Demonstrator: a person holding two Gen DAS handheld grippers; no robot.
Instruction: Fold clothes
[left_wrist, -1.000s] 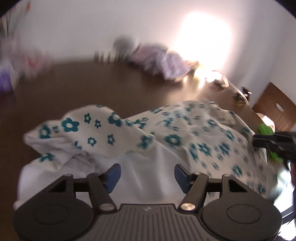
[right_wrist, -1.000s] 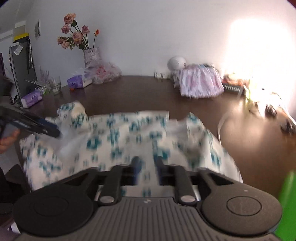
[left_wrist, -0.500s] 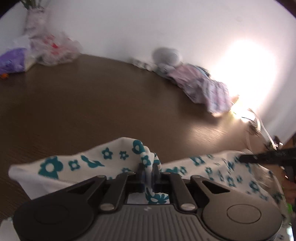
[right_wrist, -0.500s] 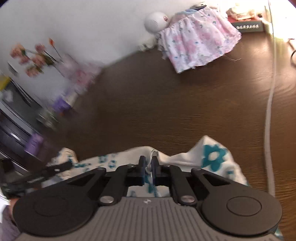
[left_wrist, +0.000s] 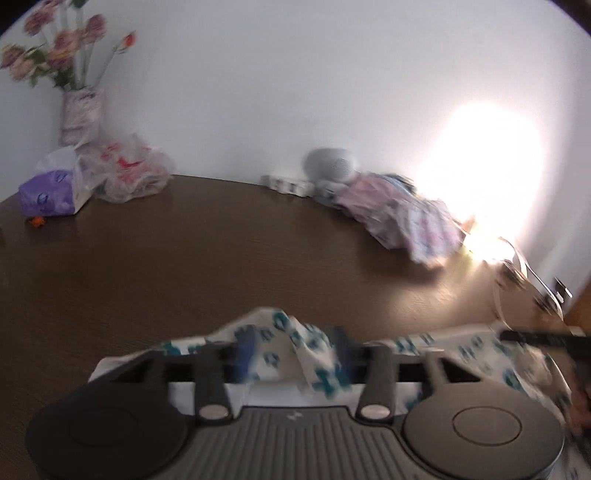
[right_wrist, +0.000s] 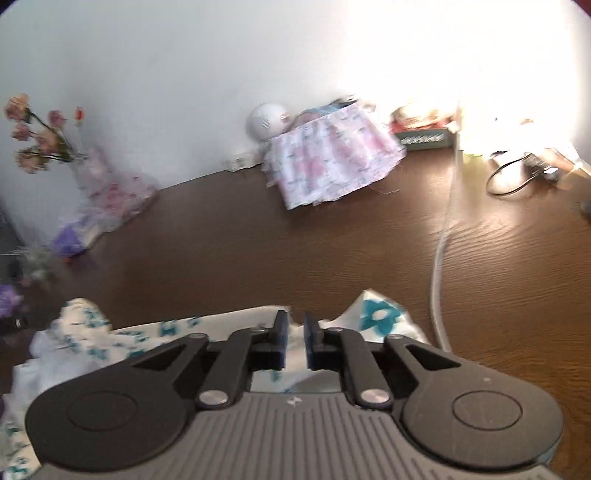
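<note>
Both jaws opening: left gripper wide, right gripper narrow, floral garment between pads, running lower-left to lower-right.

Dark wooden bench against a white wall. Landmark: white round speaker at the wall. Just right of it, touching, a pink floral garment; further right, a green box and a black cable loop. Well left of the speaker, a vase of pink flowers, a crumpled plastic bag and a purple tissue pack. A white cord runs forward, right of the speaker.
</note>
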